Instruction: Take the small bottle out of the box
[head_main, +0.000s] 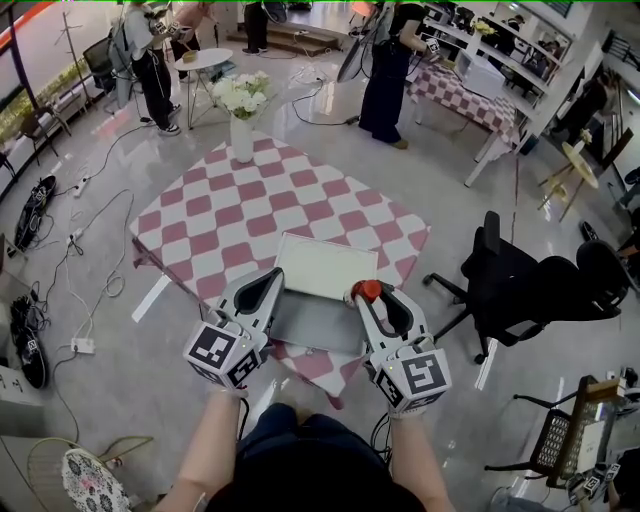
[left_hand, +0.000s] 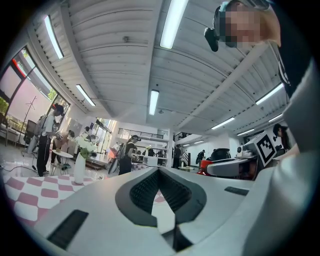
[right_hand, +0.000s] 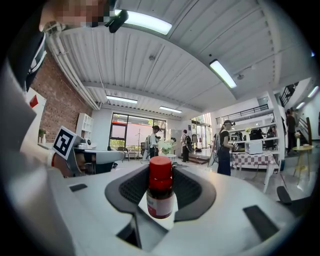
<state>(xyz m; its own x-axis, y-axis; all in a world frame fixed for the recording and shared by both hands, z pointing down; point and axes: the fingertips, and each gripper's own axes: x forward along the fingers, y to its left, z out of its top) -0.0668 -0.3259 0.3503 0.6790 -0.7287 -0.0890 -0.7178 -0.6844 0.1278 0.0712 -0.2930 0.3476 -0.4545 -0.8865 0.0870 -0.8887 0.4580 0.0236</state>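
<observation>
A small bottle (right_hand: 160, 194) with a red cap and a white label stands upright between the jaws of my right gripper (head_main: 372, 297), which is shut on it. In the head view the bottle's red cap (head_main: 366, 291) shows at the right edge of the open white box (head_main: 318, 325), level with its rim. The box lies on the near part of the red-and-white checkered table (head_main: 230, 215), its lid (head_main: 326, 264) folded back. My left gripper (head_main: 268, 284) rests at the box's left edge, jaws together with nothing between them (left_hand: 159, 172).
A white vase of flowers (head_main: 241, 118) stands on the table's far corner. A black office chair (head_main: 520, 275) is close on the right. Cables and a power strip (head_main: 82, 345) lie on the floor at left. People stand by a second checkered table (head_main: 470, 98) at the back.
</observation>
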